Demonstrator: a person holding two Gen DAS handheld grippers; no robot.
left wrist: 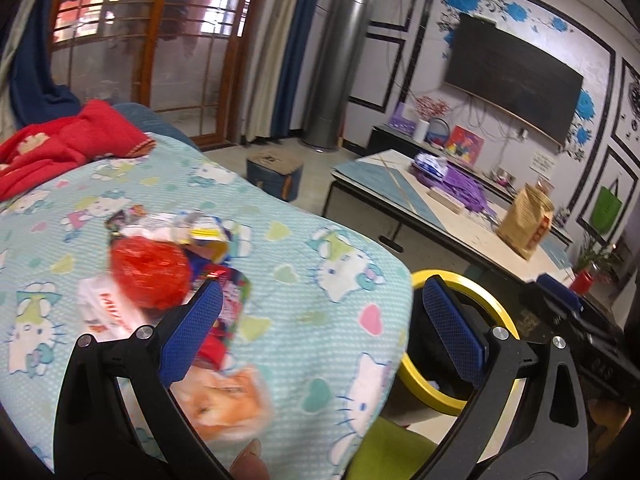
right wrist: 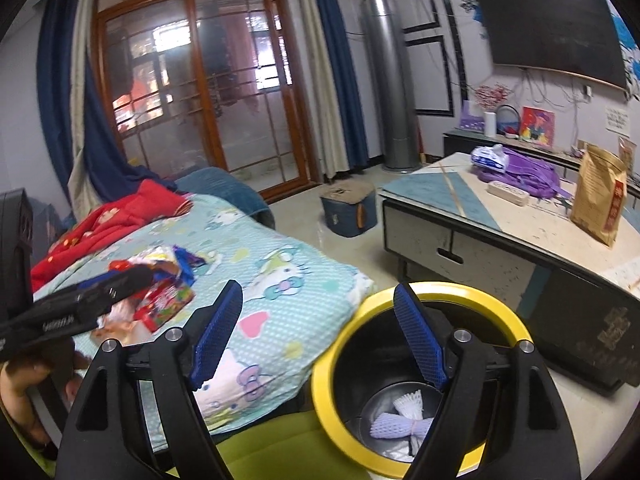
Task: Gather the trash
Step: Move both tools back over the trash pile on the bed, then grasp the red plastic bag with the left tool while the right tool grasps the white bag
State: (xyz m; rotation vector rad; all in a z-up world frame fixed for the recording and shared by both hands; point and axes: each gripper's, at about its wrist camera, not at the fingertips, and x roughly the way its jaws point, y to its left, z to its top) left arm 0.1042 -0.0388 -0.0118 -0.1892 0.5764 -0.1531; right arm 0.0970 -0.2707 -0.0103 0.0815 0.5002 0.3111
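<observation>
A pile of trash lies on the cartoon-cat blanket (left wrist: 320,248): a red mesh ball (left wrist: 150,272), a white packet (left wrist: 106,312), an orange wrapper (left wrist: 224,400) and colourful wrappers (right wrist: 164,300). My left gripper (left wrist: 320,316) is open just above the blanket's near end, to the right of the pile, with nothing between its blue pads. A black bin with a yellow rim (right wrist: 332,364) stands beside the blanket's corner. White and pale purple foam nets (right wrist: 404,416) lie at the bottom of the bin. My right gripper (right wrist: 320,320) hangs open and empty over the bin's left rim.
A low coffee table (right wrist: 500,232) to the right carries a purple bag (right wrist: 524,172) and a brown paper bag (right wrist: 598,204). A red garment (left wrist: 68,140) lies at the blanket's far end. A blue box (right wrist: 348,212) sits on the floor. A green cushion (right wrist: 272,440) is underneath.
</observation>
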